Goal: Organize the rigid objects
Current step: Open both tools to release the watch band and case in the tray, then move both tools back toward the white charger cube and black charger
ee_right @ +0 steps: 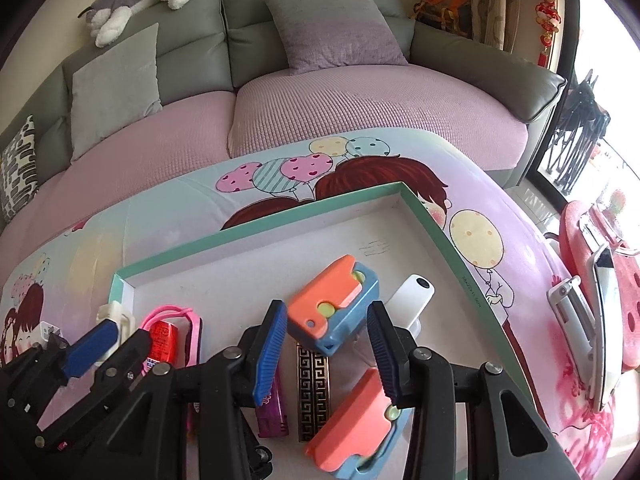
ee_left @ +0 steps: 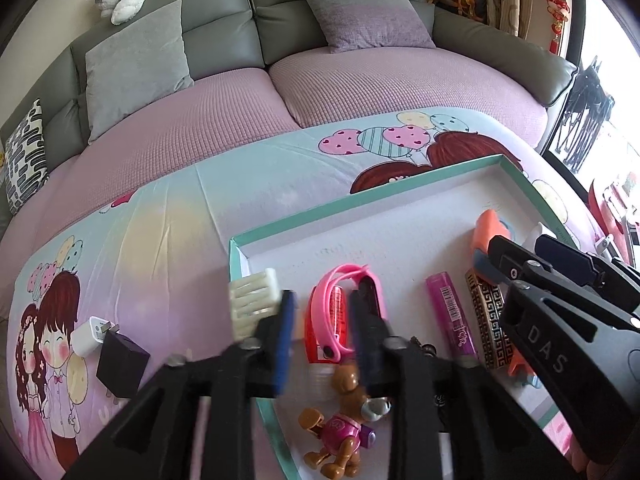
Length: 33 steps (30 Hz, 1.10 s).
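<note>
- Risk one: left tongs [ee_left: 320, 320] hang spread and empty over the near-left corner of the tray [ee_left: 360, 196]; closing here could catch the loop of the pink wristband [ee_left: 352, 280] together with the red tube [ee_left: 338, 320] beneath it, and lift both.
- Risk two: cream ribbed block [ee_left: 254, 300] sits on the tray's left rim, touching the outside of the left finger; a sideways nudge could tip it onto the counter [ee_left: 168, 216].
- Right tongs [ee_right: 328, 336] are also spread, nothing held; an orange-and-blue folding toy [ee_right: 332, 308] lies between the fingertips and a second one [ee_right: 356, 416] under the right finger. Closing low may clip both or skid one away.
- White cylinder [ee_right: 412, 296] lies just right of the right tongs, near the tray wall; a wide grasp could bump it.
- Task items mostly sit in the tray already: magenta tube [ee_left: 452, 312] and gold-patterned bar [ee_left: 490, 320] side by side between the two tongs, brown-and-pink toy dog [ee_left: 340, 424] below the left tongs.
- Outside the tray, left of the left tongs: white charger [ee_left: 90, 336] and black cube plug [ee_left: 122, 364], touching, on the cartoon-print cloth. Probably next to go in.
- Obstruction: the tongs are close together; the right one crowds the tray's right side in the left view, so crossing paths would collide.
- Background: sofa [ee_right: 360, 120] beyond, clear of the work.
</note>
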### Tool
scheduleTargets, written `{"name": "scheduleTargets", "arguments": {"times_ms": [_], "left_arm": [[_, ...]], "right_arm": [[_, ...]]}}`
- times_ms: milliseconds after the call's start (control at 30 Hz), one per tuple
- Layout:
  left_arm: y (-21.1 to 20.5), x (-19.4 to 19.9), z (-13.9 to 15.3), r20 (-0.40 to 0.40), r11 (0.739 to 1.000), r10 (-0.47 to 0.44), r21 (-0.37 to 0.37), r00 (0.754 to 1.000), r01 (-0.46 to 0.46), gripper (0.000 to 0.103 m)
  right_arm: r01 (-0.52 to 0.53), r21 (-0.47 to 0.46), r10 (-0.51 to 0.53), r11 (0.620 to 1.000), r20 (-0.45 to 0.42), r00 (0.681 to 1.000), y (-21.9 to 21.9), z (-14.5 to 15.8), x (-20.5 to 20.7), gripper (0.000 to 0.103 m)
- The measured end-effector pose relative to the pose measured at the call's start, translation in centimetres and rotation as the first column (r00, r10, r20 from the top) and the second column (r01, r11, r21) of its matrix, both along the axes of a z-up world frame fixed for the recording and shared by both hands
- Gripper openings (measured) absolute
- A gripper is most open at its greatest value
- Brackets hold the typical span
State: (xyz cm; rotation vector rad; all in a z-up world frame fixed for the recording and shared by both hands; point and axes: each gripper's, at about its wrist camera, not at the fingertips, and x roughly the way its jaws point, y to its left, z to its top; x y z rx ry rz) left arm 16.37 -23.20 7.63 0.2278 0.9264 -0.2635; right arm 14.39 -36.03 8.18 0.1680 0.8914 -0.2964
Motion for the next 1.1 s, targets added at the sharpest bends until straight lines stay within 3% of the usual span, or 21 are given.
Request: {"name": "scheduleTargets", "arguments": {"times_ms": [67, 300, 400, 500, 633, 733, 800, 900, 1100], "left_arm": [[0.0, -0.2, 0.4, 0.016, 1.000, 0.002, 0.006, 1.000, -0.002, 0.056], [1.0, -0.4, 1.8, 0.046, 1.000, 0.026, -0.013, 0.999, -0.025, 0.059], [1.8, -0.3, 2.3, 0.065, 0.999, 0.048, -0.017, 0.997, -0.047, 0.071], [2.9, -0.2, 2.6, 0.080, 0.997, 0.080, -0.011, 0.994, -0.079, 0.073], [4.8, 0.2, 3.0, 0.097, 0.990, 0.144, -0.015, 0.985, -0.144, 0.082], [6.2, 0.5, 3.0, 0.107, 0.980, 0.199, -0.018, 0.974, -0.198, 0.084], [7.1, 0.8, 2.8, 0.105, 0.972, 0.236, -0.022, 0.966, -0.235, 0.091], [8.6, 1.2, 2.5, 0.097, 0.957, 0.291, -0.026, 0.952, -0.290, 0.092], [11.4, 1.7, 1.8, 0.067, 0.922, 0.387, -0.043, 0.920, -0.385, 0.092]], "right_arm": [[0.005, -0.003, -0.005, 1.000, 0.004, 1.000, -0.1, 0.2, -0.1, 0.046], [0.038, 0.019, -0.039, 0.999, 0.054, 0.998, -0.8, 1.2, -0.7, 0.048], [0.048, 0.022, -0.049, 0.999, 0.062, 0.997, -0.9, 1.4, -0.7, 0.056], [0.052, 0.021, -0.053, 0.998, 0.058, 0.997, -1.0, 1.3, -0.6, 0.059], [0.044, 0.023, -0.046, 0.999, 0.061, 0.997, -1.0, 1.2, -0.5, 0.071], [0.041, 0.033, -0.043, 0.999, 0.070, 0.997, -1.0, 1.1, -0.5, 0.088], [0.040, 0.037, -0.042, 0.999, 0.077, 0.996, -1.0, 1.1, -0.5, 0.092], [0.043, 0.043, -0.046, 0.998, 0.078, 0.996, -1.1, 1.0, -0.4, 0.102], [0.035, 0.064, -0.039, 0.997, 0.070, 0.997, -0.9, 0.6, -0.2, 0.103]]}}
